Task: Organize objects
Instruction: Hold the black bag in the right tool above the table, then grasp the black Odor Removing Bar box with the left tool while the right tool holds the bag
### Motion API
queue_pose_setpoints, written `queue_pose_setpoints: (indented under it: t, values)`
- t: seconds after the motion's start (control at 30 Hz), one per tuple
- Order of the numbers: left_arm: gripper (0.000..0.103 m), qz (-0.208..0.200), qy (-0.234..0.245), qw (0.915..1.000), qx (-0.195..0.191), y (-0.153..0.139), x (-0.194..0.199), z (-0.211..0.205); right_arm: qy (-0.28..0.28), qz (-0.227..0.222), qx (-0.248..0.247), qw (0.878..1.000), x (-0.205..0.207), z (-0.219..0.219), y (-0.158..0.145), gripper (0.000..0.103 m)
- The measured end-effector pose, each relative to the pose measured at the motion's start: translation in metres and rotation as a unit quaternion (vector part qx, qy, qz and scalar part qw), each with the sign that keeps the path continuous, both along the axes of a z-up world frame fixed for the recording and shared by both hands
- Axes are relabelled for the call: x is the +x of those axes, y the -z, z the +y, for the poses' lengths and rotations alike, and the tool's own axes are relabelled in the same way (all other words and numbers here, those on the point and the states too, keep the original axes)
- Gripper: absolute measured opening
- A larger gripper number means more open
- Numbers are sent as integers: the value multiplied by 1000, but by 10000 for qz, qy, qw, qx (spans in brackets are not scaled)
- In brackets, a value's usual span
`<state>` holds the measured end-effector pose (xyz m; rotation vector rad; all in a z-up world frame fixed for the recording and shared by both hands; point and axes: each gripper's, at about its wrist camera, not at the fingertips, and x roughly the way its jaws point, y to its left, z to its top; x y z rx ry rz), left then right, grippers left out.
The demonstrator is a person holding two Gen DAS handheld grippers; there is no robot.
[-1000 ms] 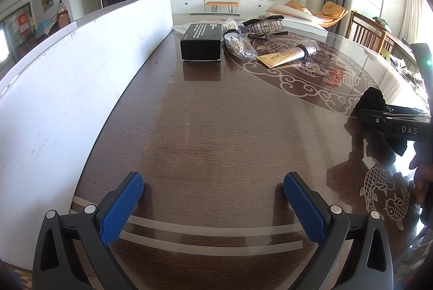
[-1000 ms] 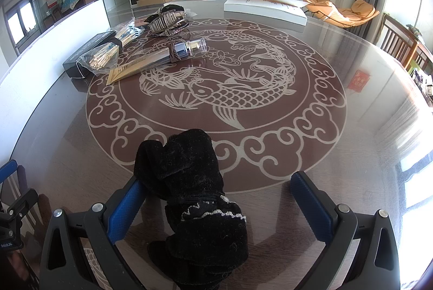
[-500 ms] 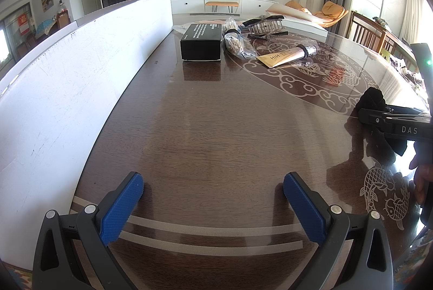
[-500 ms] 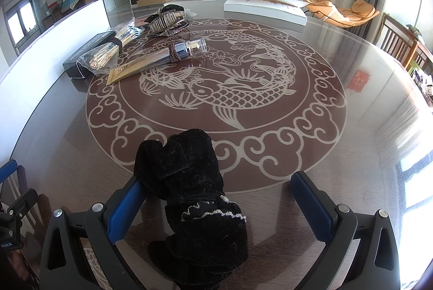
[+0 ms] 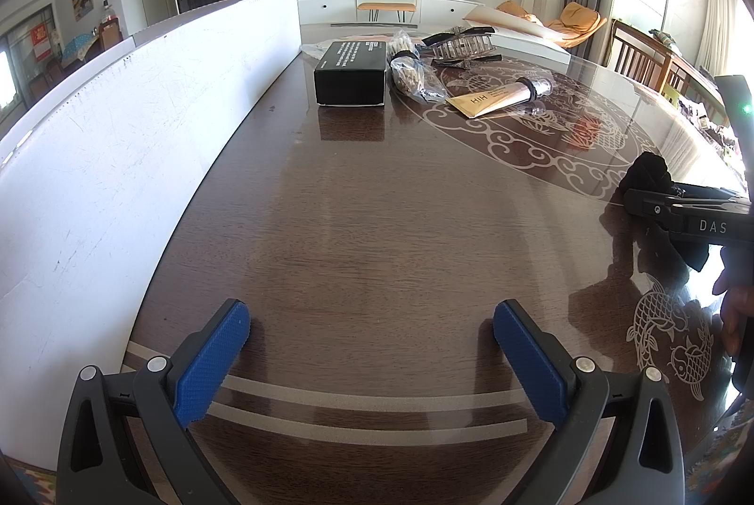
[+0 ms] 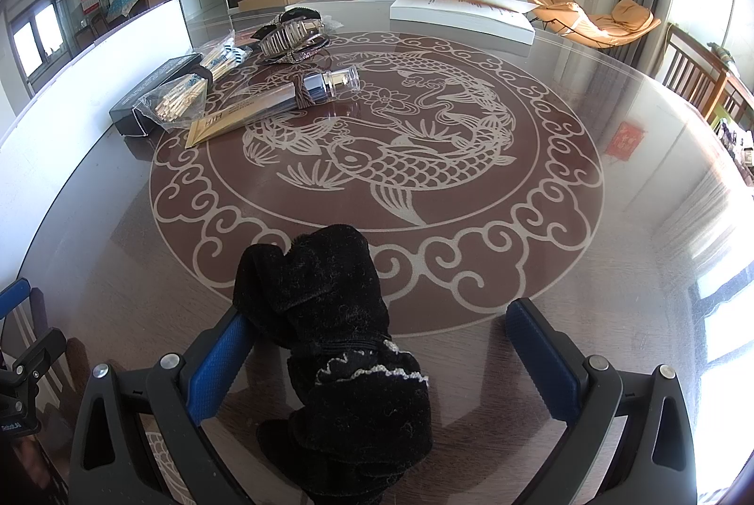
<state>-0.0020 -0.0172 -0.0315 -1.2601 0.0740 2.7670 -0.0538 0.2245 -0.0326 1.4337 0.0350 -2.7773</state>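
Observation:
A black fuzzy glove lies on the table between the open fingers of my right gripper, against the left finger. It also shows in the left wrist view. My left gripper is open and empty over bare wood. Far off lie a black box, a bag of sticks, a tube on a tan card and a large hair clip. The same items show in the right wrist view: box, bag, tube, clip.
A long white board stands along the table's left side. The round glass-topped table bears a carp pattern. A white flat box lies at the far edge. Chairs stand to the right.

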Motion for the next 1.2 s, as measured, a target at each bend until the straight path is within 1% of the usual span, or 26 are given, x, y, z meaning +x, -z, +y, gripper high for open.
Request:
queue_pose_setpoints:
  t: [0.17, 0.23, 0.27, 0.3, 0.37, 0.43, 0.47, 0.57, 0.67, 0.73, 0.8, 0.83, 0.87, 0.9, 0.97, 1.0, 1.03, 1.07, 1.1, 1.13, 1.2]
  values:
    - [103, -27, 0, 10000, -2, 0, -1, 0, 0, 0, 0, 10000, 0, 0, 0, 103]
    - [103, -224, 44, 9997, 24, -1, -4, 0, 0, 0, -1, 10000, 0, 0, 0, 103]
    - [103, -302, 96, 9994, 154, -3, -7, -1, 0, 0, 0, 10000, 0, 0, 0, 103]
    - [103, -336, 161, 9984, 428, -5, -8, -3, -1, 1, -1, 10000, 0, 0, 0, 103]
    - [103, -360, 173, 9938, 1037, -12, -15, -9, -1, 1, -1, 10000, 0, 0, 0, 103]
    - [103, -365, 146, 9898, 1368, -21, -31, -12, 0, 1, 0, 10000, 0, 0, 0, 103]
    - [103, -362, 158, 9891, 1421, -26, -42, -12, -1, 1, -1, 10000, 0, 0, 0, 103]
    - [103, -262, 120, 9904, 1351, -44, -87, -5, -1, 1, -1, 10000, 0, 0, 0, 103]
    - [103, -196, -55, 9932, 1145, -54, -140, -1, 0, 1, 1, 10000, 0, 0, 0, 103]
    - [103, -223, -258, 9944, 1003, -53, -174, -3, 0, 1, 2, 10000, 0, 0, 0, 103]
    - [103, -254, -541, 9937, 945, -48, -201, -6, 0, 1, 1, 10000, 0, 0, 0, 103]
    - [101, -267, -648, 9927, 977, -44, -212, -7, 0, 2, 2, 10000, 0, 0, 0, 103]
    - [96, -320, -726, 9918, 1003, -39, -222, -7, 0, 2, 2, 10000, 0, 0, 0, 103]
    - [94, -382, -806, 9912, 976, -34, -230, -6, -1, 2, 1, 10000, 0, 0, 0, 103]
    - [92, -533, -898, 9905, 890, -22, -243, -6, -1, 2, 1, 10000, 0, 0, 0, 103]
    - [87, -625, -923, 9902, 841, -15, -246, -6, -1, 2, 2, 10000, 0, 0, 0, 103]
    - [83, -646, -916, 9898, 876, -10, -247, -7, 0, 1, 2, 10000, 0, 0, 0, 103]
    - [72, -574, -917, 9909, 807, -9, -245, -7, 0, 1, 2, 10000, 0, 0, 0, 103]
    - [60, -500, -820, 9927, 735, -10, -241, -6, -1, 2, 1, 10000, 0, 0, 0, 103]
    - [60, -465, -759, 9942, 598, -11, -237, -4, -1, 2, 1, 10000, 0, 0, 0, 103]
    - [60, -425, -608, 9959, 524, -11, -217, -5, 0, 2, 1, 10000, 0, 0, 0, 103]
